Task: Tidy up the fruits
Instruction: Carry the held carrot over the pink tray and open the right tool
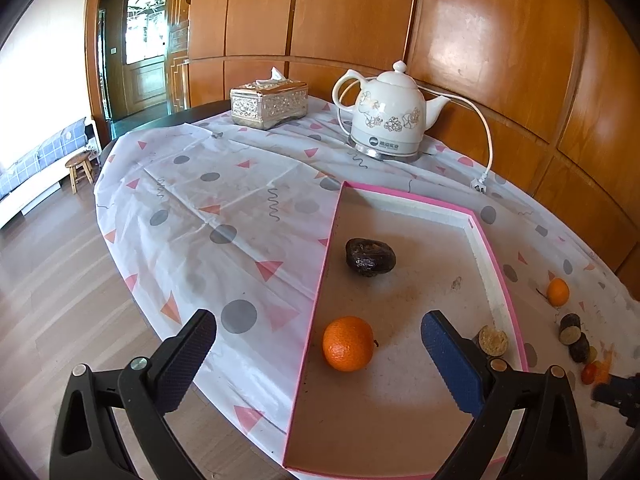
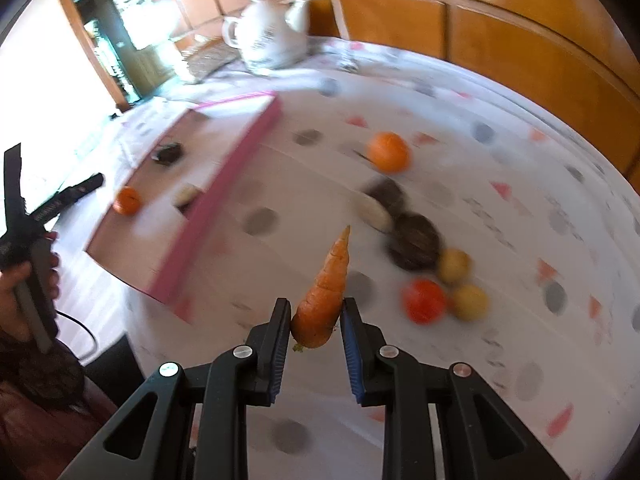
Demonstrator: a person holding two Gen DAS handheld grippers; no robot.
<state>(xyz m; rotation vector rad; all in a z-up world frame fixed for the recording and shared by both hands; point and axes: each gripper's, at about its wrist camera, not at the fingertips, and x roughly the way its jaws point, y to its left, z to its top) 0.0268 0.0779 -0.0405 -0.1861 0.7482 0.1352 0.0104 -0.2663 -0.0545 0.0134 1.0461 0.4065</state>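
A pink-rimmed tray point(image 1: 502, 276) lies on the table; it also shows in the right wrist view point(image 2: 224, 184). In it are an orange point(image 1: 347, 343), a dark wrinkled fruit point(image 1: 370, 257) and a cut round piece point(image 1: 493, 340). My left gripper point(image 1: 318, 354) is open and empty, its jaws wide around the orange, above the tray. My right gripper point(image 2: 316, 320) is shut on a carrot point(image 2: 326, 290) and holds it above the tablecloth, tip pointing away. On the cloth lie a second orange point(image 2: 388, 151), dark round pieces point(image 2: 414, 242), a tomato point(image 2: 424, 300) and two yellowish fruits point(image 2: 468, 300).
A white kettle point(image 1: 390, 118) with a cord and plug point(image 1: 480, 184) stands at the back, next to a tissue box point(image 1: 269, 105). The table edge drops to a wooden floor point(image 1: 60, 280) on the left. A wood-panelled wall runs behind the table. The right wrist view is motion-blurred.
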